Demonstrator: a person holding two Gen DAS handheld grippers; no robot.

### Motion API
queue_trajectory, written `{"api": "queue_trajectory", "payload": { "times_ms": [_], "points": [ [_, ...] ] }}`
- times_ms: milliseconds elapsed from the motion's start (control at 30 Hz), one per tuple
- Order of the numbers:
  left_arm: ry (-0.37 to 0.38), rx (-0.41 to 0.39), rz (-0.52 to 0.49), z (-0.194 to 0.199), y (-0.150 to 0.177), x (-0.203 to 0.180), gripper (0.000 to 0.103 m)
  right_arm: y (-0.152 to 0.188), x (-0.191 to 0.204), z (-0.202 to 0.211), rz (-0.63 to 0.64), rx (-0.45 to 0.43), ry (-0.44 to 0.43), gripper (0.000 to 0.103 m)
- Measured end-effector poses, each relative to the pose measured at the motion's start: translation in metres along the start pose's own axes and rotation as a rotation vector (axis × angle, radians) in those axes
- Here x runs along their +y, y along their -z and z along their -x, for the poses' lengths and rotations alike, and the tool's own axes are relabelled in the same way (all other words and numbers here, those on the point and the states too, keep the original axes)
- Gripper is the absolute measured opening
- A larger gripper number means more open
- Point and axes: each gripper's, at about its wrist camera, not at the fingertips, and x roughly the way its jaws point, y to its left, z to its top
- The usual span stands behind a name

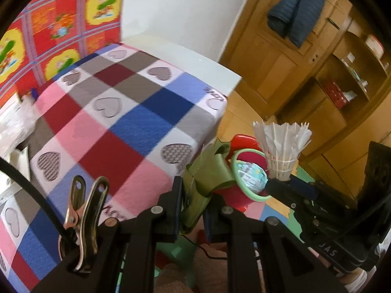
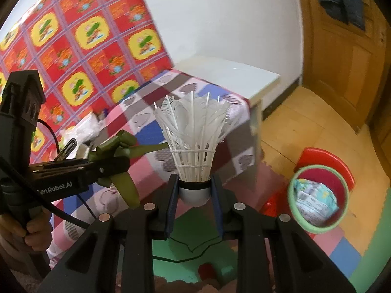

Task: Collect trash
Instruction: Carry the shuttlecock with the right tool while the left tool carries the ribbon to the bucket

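- Far left first: there's crinkly clear plastic (image 1: 14, 122) on the far-left edge of the checked blanket (image 1: 117, 122). Looks like more trash to me, too blurry to say what exactly. Easy to forget it, since both grippers are already full.
- Left gripper (image 1: 191, 210) is clenched tight on a folded green leaf strip (image 1: 207, 171). It's floppy and the loose ends stick out past the fingers, up and to the side. If a loose end snags the blanket edge on the way over, it could get tugged out of the pinch, or it may just cling to a pad when let go.
- There's a black cable (image 2: 80, 219) hanging under the left gripper, running close by the leaf's lower end. Could catch on something while both hands travel.
- Right gripper (image 2: 194, 195) is clamped on the white cork base of a shuttlecock (image 2: 195, 136), feathers pointing up and away. That base is round and slick, only pinched from two sides, so a quick tilt could let it pop out. The feathers are already ragged and could shed bits.
- Right side, down on the floor mat: a small red bin with a green rim (image 2: 317, 195), with a crumpled printed wrapper (image 2: 315, 202) already inside. Both grippers are apart from it. The mouth is small, so dropping both things together risks the grippers bumping, or the shuttlecock bouncing off the rim onto the mat.
- The bin looks light too, I reckon a knock could tip it.
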Motion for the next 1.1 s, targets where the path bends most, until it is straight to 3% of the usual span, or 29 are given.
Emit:
{"api": "queue_trajectory", "payload": {
  "times_ms": [700, 1100],
  "points": [
    [0.099, 0.123, -0.173, -0.09, -0.025, -0.123, 0.015, 0.006, -0.142, 0.021, -0.185, 0.029, 0.145, 0.026],
    [0.147, 0.211, -0.259, -0.165, -0.024, -0.188, 0.015, 0.028, -0.223, 0.004, -0.264, 0.104, 0.202, 0.026]
  ]
}}
